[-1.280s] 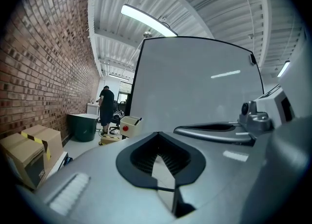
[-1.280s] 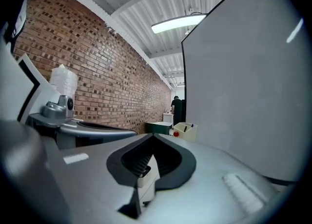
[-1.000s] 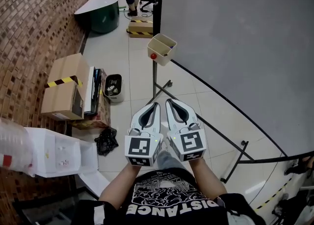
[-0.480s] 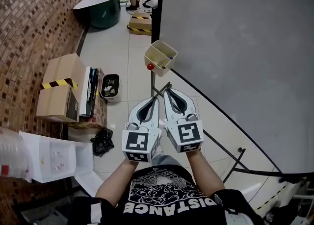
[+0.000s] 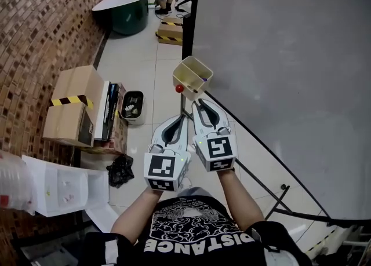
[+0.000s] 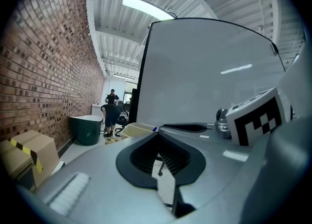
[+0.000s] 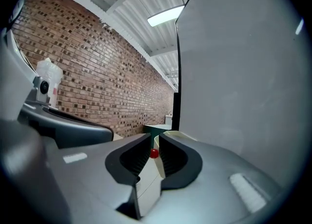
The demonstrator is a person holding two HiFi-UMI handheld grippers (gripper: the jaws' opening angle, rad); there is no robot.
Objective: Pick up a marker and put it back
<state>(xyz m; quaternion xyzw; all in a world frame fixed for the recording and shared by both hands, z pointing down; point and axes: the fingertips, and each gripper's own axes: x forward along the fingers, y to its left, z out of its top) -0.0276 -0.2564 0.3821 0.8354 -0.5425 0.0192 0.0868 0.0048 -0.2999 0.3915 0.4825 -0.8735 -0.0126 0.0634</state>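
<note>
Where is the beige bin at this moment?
Head view, centre: the beige bin sits at the whiteboard's lower left corner, just ahead of the right gripper.

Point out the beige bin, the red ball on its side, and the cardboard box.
beige bin [image 5: 193,92]: head view, on its near outer wall.
red ball [image 5: 179,88]: head view, on its centre.
cardboard box [image 5: 72,99]: head view, on its top flap.

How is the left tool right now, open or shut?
Shut. The left tool has its jaw tips touching, with nothing between them.
</note>
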